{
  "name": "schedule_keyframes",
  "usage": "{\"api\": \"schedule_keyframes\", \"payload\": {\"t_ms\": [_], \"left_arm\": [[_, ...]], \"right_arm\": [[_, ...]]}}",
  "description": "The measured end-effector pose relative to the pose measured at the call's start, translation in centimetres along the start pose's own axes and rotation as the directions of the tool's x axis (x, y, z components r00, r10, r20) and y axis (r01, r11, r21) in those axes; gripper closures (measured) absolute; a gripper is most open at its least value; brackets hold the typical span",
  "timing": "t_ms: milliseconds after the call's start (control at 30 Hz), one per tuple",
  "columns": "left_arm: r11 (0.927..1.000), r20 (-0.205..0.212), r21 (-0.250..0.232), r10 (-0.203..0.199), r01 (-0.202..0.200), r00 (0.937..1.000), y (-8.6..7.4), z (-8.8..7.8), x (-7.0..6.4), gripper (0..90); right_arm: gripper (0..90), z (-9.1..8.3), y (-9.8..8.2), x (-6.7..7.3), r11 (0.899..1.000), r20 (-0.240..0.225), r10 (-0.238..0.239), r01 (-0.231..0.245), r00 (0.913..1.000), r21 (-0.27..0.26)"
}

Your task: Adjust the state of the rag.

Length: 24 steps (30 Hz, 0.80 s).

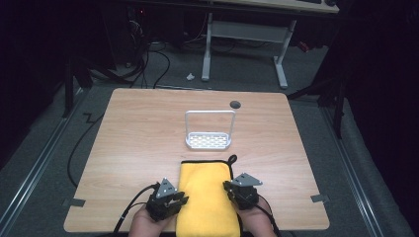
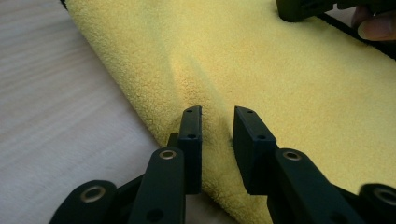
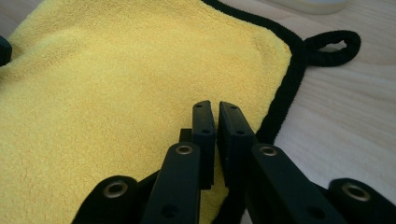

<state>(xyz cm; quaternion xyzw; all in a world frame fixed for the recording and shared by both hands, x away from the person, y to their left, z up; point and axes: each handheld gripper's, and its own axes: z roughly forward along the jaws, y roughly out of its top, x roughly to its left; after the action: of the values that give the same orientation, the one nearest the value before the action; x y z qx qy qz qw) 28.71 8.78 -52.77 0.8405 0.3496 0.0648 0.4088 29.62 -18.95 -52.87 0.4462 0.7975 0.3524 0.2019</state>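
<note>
Towel (image 1: 206, 197) of yellow pile lay folded into a long strip at the near edge of the wooden table (image 1: 138, 138) in the high view, its black-bound far end and small black loop (image 1: 231, 159) pointing toward a white wire rack (image 1: 209, 131) that stood a little beyond it. The left gripper (image 1: 182, 201) sat at the towel's left edge and the right gripper (image 1: 228, 186) at its right edge, each held in a hand at the bottom of that view. In the left gripper view, the left gripper (image 2: 217, 125) had its jaws standing a narrow gap apart over the towel's (image 2: 261, 70) folded edge, with a raised ridge of cloth running up between them; whether the pads pressed on that ridge could not be told. Bare table (image 2: 51, 93) lay beside it, and the other gripper and a fingertip showed at the far edge of the cloth. In the right gripper view, the right gripper (image 3: 215, 119) had its jaws drawn together to a thin slit at the towel's (image 3: 116, 84) black-trimmed edge, and the cloth seemed pinched between the pads. The black loop (image 3: 334, 44) lay flat on the table (image 3: 345, 121) just past the towel's corner.
</note>
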Motion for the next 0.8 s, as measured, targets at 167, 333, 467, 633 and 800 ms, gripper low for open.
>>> {"api": "schedule_keyframes", "payload": {"t_ms": [167, 333, 467, 633, 800], "left_arm": [[0.9999, 0.024, 0.013, 0.01, -0.01, 0.9997, -0.2, -0.4, -0.6, 73.1], [0.9975, 0.013, -0.054, -0.045, 0.046, 0.9989, 0.8, -0.8, 0.9, 67.7], [0.9885, -0.028, -0.105, -0.113, 0.109, 0.9932, 2.2, -0.6, 3.0, 56.8], [0.9634, -0.014, -0.133, -0.237, 0.233, 0.9715, 3.6, 1.1, 5.6, 46.5], [0.9551, -0.04, -0.091, -0.286, 0.282, 0.9573, 4.4, 3.2, 6.3, 43.5]], "right_arm": [[85.4, -1.0, -1.0, 0.4, 1.0, -0.011, -0.001, 0.001, 0.9999, -0.005], [84.9, -1.0, -1.1, 0.4, 1.0, -0.012, -0.002, 0.002, 0.9999, -0.016], [84.6, -1.0, -1.1, 0.3, 1.0, -0.018, -0.004, 0.004, 0.9998, -0.016], [84.5, -1.0, -1.1, 0.5, 1.0, -0.008, -0.015, 0.014, 0.9999, -0.016], [84.5, -1.0, -1.1, 0.4, 1.0, -0.009, -0.016, 0.016, 0.9998, -0.016]]}}
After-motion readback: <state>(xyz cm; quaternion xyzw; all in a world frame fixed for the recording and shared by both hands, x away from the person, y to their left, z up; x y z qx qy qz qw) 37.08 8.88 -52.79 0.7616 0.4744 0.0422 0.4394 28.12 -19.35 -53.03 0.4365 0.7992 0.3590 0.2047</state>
